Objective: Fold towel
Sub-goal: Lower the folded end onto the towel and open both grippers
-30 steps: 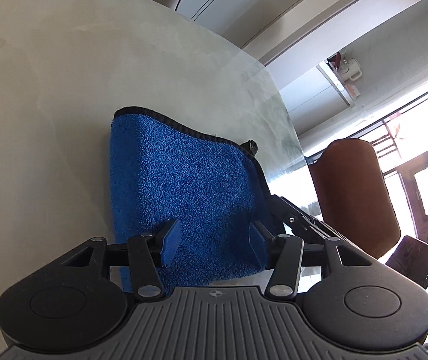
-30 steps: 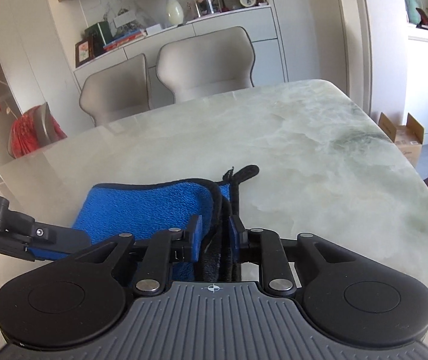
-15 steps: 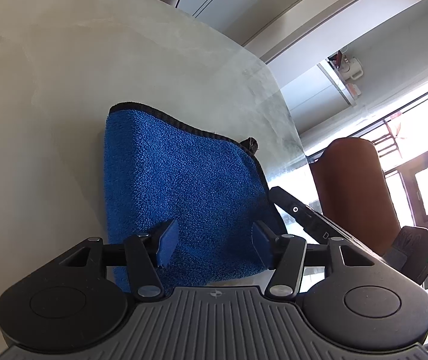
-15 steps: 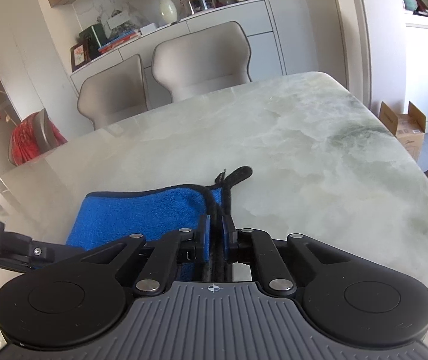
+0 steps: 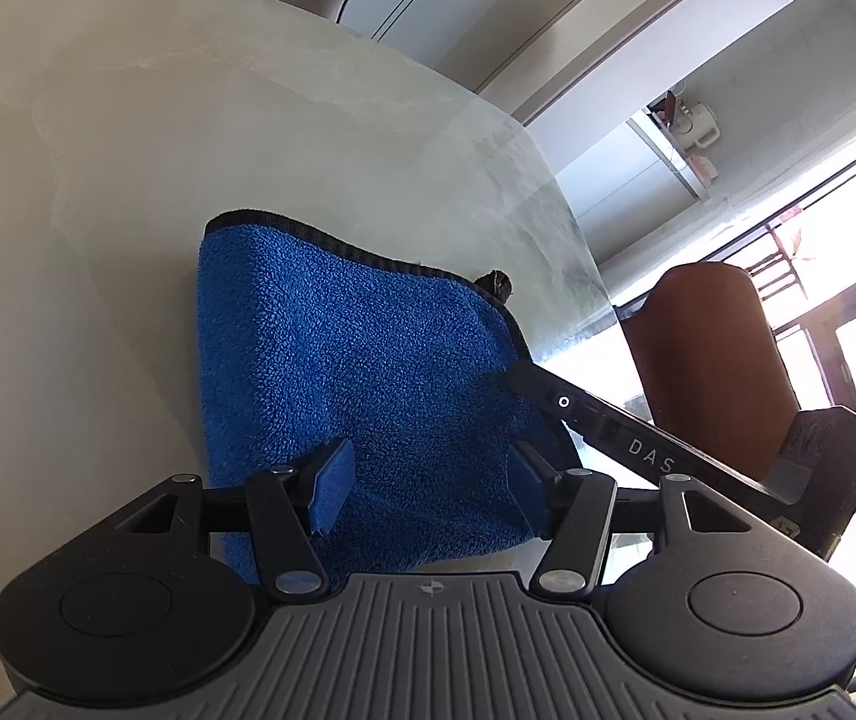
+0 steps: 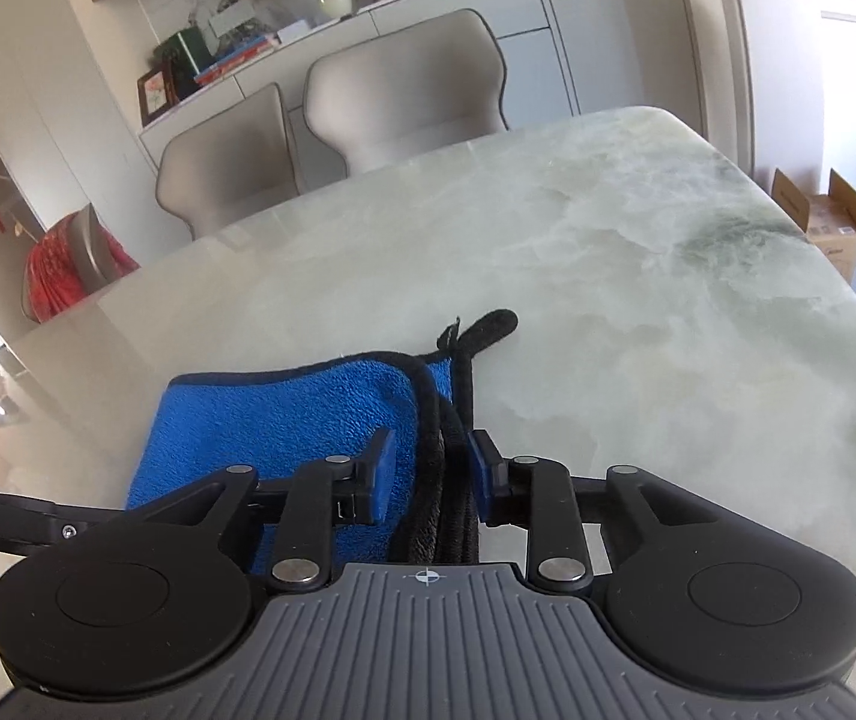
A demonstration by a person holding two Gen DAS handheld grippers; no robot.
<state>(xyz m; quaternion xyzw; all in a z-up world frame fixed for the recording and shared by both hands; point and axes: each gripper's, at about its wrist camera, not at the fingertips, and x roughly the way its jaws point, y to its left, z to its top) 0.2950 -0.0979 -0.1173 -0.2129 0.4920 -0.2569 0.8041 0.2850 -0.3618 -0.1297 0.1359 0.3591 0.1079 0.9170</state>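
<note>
A blue towel (image 5: 356,372) with black trim lies folded on the pale marble table (image 5: 98,180). My left gripper (image 5: 425,489) is open, its pads over the towel's near edge without gripping it. In the right wrist view the towel (image 6: 284,420) lies left of centre, with its stacked black edges and a hanging loop (image 6: 488,324) on the right. My right gripper (image 6: 428,480) is open, its pads on either side of the black edge stack with gaps showing. The right gripper's finger (image 5: 608,426) shows in the left wrist view at the towel's right edge.
Two beige chairs (image 6: 404,96) stand at the table's far side, with a sideboard behind. A brown chair (image 5: 710,354) stands past the table's edge in the left wrist view. A cardboard box (image 6: 818,222) sits on the floor at the right. A red-draped chair (image 6: 68,264) stands at the left.
My right gripper, shut on the towel's black edge half a second ago, has opened and let go. The left gripper stays open and has barely moved.
</note>
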